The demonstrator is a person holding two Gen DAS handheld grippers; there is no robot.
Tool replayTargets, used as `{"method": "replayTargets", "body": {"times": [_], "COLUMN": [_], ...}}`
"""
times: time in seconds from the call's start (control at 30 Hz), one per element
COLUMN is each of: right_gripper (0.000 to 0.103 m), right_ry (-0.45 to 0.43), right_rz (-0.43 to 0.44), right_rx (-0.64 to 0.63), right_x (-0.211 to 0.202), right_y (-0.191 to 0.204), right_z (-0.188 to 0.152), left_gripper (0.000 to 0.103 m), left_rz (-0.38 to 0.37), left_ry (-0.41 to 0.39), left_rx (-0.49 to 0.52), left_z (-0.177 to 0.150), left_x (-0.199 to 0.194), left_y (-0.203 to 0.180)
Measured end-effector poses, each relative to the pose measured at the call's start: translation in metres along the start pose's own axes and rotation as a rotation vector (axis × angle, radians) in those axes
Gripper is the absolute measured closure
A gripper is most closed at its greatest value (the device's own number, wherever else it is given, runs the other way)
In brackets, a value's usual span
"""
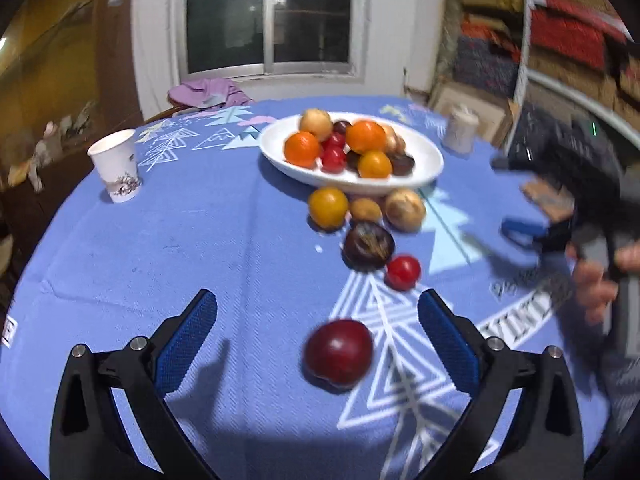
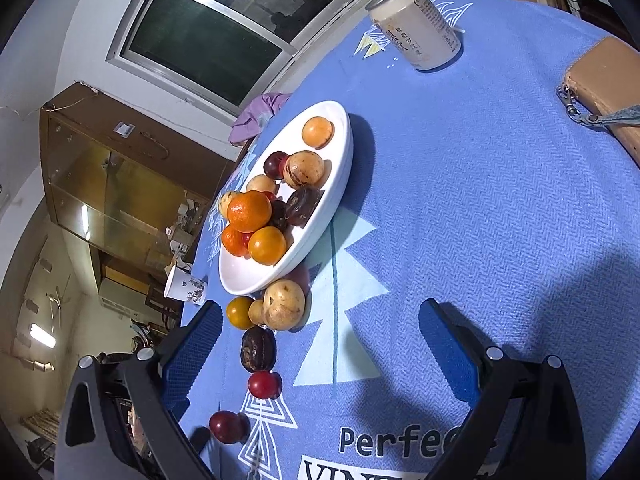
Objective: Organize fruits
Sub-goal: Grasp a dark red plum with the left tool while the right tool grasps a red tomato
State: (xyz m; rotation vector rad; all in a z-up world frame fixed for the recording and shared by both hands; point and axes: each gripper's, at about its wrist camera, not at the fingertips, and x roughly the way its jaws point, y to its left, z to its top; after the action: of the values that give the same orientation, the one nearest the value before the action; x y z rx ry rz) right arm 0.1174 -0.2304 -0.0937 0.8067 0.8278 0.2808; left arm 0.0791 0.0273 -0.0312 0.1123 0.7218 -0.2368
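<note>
The left gripper (image 1: 316, 332) hovers with its blue-padded jaws spread wide, grasping nothing. A dark red plum (image 1: 339, 351) lies on the desk (image 1: 200, 240) between the jaws, nearer the right finger and touching neither. Beyond it a loose line of fruit runs toward the white oval plate (image 1: 424, 168): a small red plum (image 1: 403, 272), a dark purple fruit (image 1: 368, 246), then an orange (image 1: 328, 207), a small brown fruit (image 1: 365, 210) and a tan round fruit (image 1: 405, 210) just beside the plate's near rim. The plate holds oranges, plums and tan fruits piled together; its long axis runs left to right in the left wrist view.

The right gripper (image 2: 320, 340) is also released, jaws wide, over bare blue cloth with open room beneath. A paper cup (image 1: 115, 166) stands well left of the plate, a drink can (image 2: 416, 26) beyond it, and a tan purse (image 2: 608, 88) near the desk's edge.
</note>
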Motion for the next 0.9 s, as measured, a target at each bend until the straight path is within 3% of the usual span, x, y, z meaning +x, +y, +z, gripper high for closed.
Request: {"method": "replayTargets", "body": {"times": [0.07,0.23,0.33,0.53,0.83,0.9], "right_gripper": [0.004,0.003,0.003,0.003,0.003,0.004], "right_ry": [0.003,0.010,0.017,0.021,0.045,0.054], "right_rz": [-0.002,-0.009,-0.008,-0.010,-0.025,-0.021], "right_rx": [0.002,-0.004,-0.014,-0.021,-0.119,-0.195], "right_x": [0.001,0.003,0.004,0.005,0.014,0.016], "right_y": [-0.001,0.000,0.003,0.005,0.021,0.033], "right_z": [0.000,-0.001,-0.002,-0.002,-0.011,-0.017], "left_gripper": [0.004,0.004,0.007,0.043,0.045,0.059], "left_rz": [-0.006,-0.058,-0.071,-0.107,-0.091,-0.081], "left_ry": [0.005,0.082,0.080,0.115,0.138,0.134], "left_rx": [0.029,-0.068,-0.064,-0.082,-0.089,-0.107], "left_z": [0.000,-0.004,-0.005,-0.005,0.001,0.002], "left_x": [0.000,0.011,0.009,0.017,0.030,0.031], "left_y": [-0.006,0.012,0.011,0.013,0.013,0.017]}}
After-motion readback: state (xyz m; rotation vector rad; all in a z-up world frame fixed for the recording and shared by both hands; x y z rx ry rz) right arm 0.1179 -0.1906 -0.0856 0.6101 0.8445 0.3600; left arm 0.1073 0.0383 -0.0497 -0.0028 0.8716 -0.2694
